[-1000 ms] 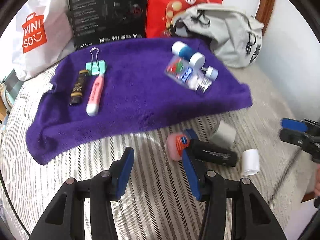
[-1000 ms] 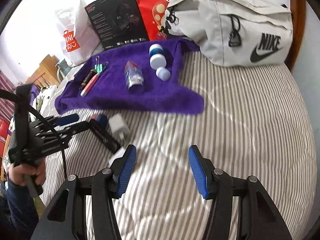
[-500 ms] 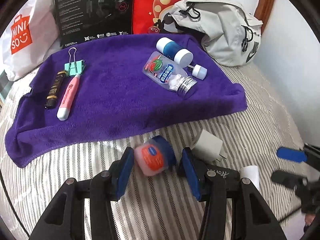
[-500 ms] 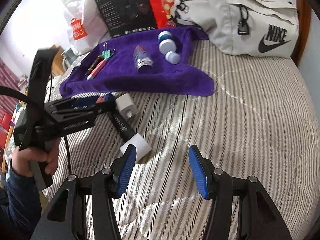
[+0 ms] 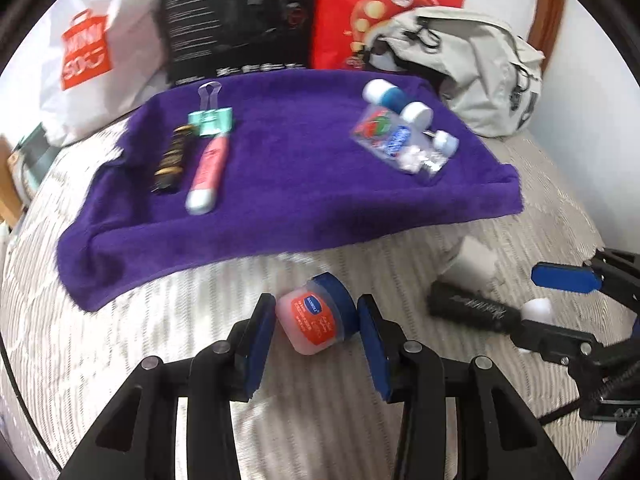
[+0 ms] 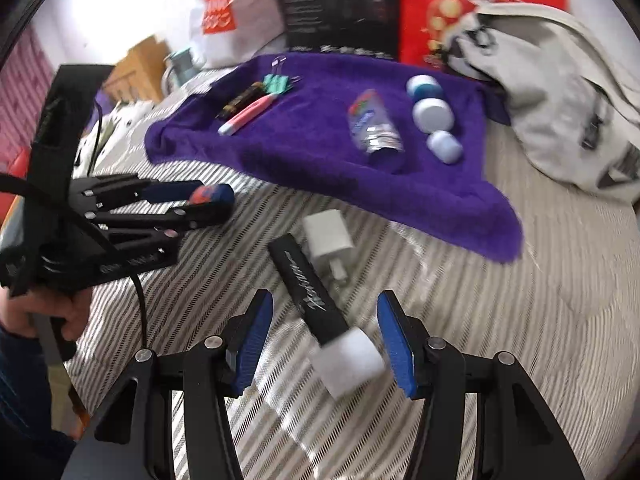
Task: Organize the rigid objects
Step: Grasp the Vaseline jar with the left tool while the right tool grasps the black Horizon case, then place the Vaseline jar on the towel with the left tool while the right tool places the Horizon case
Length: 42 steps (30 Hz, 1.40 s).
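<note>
On a striped bed, the left gripper (image 5: 316,322) is closing its blue pads on a small jar (image 5: 318,318); the jar is lying tilted between them, blue lid toward 1 o'clock, pink base toward 7, both pads touching it or nearly so. In the right wrist view the same gripper (image 6: 208,198) is sitting at 9 o'clock with the jar (image 6: 210,195) at its tips and a hand (image 6: 60,314) on its handle. On the purple towel (image 5: 300,184) beyond, running left to right, are lying a dark tube (image 5: 172,158) and a pink pen (image 5: 208,174), both with long axes from 12 to 6, a green clip (image 5: 211,120) at their far ends, then a clear bottle (image 5: 394,142) and white-capped jars (image 5: 394,98). The right gripper (image 6: 324,344) is standing spread around a black tube (image 6: 308,288), which is running from 11 to 5, its white cap (image 6: 348,362) nearest the camera, touching neither pad. A white charger (image 6: 328,238) is lying just beside the tube at 12. A grey bag (image 6: 560,92) is slumping at 2 o'clock.
</note>
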### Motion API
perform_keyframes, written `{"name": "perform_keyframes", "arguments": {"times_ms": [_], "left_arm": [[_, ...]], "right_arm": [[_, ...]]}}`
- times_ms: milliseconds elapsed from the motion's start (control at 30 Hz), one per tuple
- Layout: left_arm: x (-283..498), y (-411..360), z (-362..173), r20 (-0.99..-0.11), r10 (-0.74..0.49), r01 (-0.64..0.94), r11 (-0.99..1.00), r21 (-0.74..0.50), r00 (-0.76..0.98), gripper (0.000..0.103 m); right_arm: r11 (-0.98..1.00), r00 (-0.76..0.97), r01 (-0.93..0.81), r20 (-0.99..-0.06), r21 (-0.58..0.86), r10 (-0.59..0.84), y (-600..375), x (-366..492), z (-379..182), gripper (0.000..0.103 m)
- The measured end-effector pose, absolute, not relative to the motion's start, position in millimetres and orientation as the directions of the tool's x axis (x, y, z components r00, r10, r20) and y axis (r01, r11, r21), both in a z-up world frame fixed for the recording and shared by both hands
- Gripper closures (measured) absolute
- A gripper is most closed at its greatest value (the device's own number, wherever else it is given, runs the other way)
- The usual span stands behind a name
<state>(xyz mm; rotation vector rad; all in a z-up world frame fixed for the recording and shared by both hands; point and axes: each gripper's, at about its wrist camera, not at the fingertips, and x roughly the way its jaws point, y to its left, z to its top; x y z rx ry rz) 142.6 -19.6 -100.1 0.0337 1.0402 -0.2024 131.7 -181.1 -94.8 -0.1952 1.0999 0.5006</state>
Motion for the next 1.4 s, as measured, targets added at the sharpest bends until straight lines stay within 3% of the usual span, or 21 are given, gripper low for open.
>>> {"name": "perform_keyframes", "arguments": {"times_ms": [100, 167, 300, 367, 633, 1033, 1400], "left_arm": [[139, -6, -102, -0.857, -0.163, 0.167, 0.982, -0.092, 0.488, 0.063], [138, 3, -102, -0.856, -0.182, 0.155, 0.980, -0.121, 0.485, 0.063], [138, 8, -104, -0.851, -0.202, 0.158, 0.977, -0.141, 0.486, 0.063], [139, 9, -104, -0.849, -0.209, 0.160, 0.976, -0.148, 0.486, 0.063], [136, 12, -106, -0.845, -0.230, 0.167, 0.971, -0.169, 0.482, 0.063], [135, 15, -104, -0.847, -0.234, 0.171, 0.970, -0.172, 0.477, 0.063], [128, 28, -93, -0.832, -0.239, 0.158, 0.970, -0.184, 0.500, 0.063]], "right_arm": [[0.854, 0.324, -0.515, -0.906, 0.071, 0.271, -169, 136, -103, 0.050], [0.850, 0.309, -0.523, -0.916, 0.063, 0.258, -165, 139, -109, 0.063], [0.834, 0.326, -0.551, -0.913, 0.027, 0.245, -158, 136, -111, 0.069], [0.821, 0.327, -0.571, -0.910, 0.024, 0.254, -157, 136, -110, 0.077], [0.843, 0.307, -0.527, -0.901, 0.107, 0.306, -171, 134, -100, 0.078], [0.842, 0.342, -0.540, -0.911, 0.009, 0.230, -150, 138, -110, 0.078], [0.836, 0.335, -0.534, -0.877, 0.123, 0.344, -165, 130, -89, 0.081]]}}
